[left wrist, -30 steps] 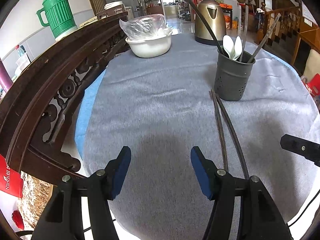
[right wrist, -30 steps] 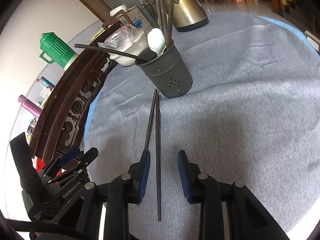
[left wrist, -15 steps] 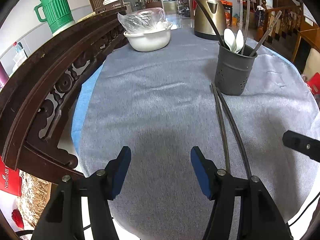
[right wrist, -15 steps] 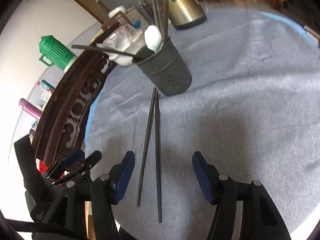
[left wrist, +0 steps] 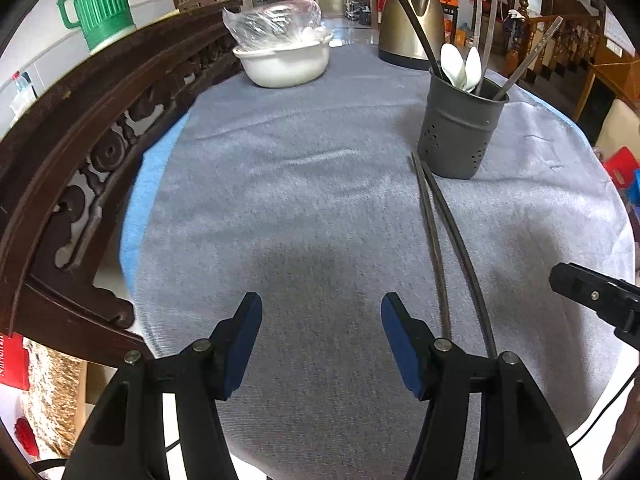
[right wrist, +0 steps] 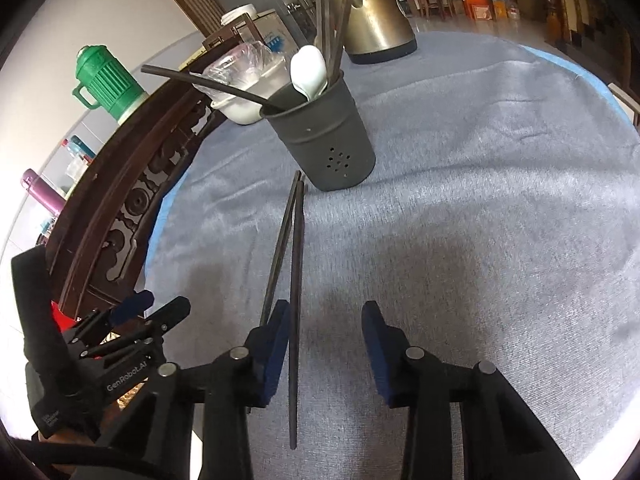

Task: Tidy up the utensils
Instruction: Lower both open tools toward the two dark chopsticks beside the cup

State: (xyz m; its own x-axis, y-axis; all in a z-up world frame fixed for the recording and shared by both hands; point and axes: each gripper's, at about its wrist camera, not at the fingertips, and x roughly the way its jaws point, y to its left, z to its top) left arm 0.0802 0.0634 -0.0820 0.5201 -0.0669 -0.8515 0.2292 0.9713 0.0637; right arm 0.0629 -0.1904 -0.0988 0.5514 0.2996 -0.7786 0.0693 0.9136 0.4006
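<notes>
I count two dark chopsticks [right wrist: 294,264] lying on the cloth, one grey utensil holder [right wrist: 326,138], two white spoons [left wrist: 460,64] in it, one kettle [left wrist: 410,20], one white bowl [left wrist: 284,62], one green jug [left wrist: 100,2].

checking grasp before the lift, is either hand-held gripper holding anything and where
Nothing is held. Both are open: the right hand-held gripper straddles one thin dark chopstick on the cloth; the left hand-held gripper is empty.

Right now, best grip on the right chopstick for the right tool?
Its near end, from above. That chopstick lies flat on the cloth, running lengthwise between the open right tool's fingers; its far tip sits beside the utensil holder, leaving less room there.
</notes>
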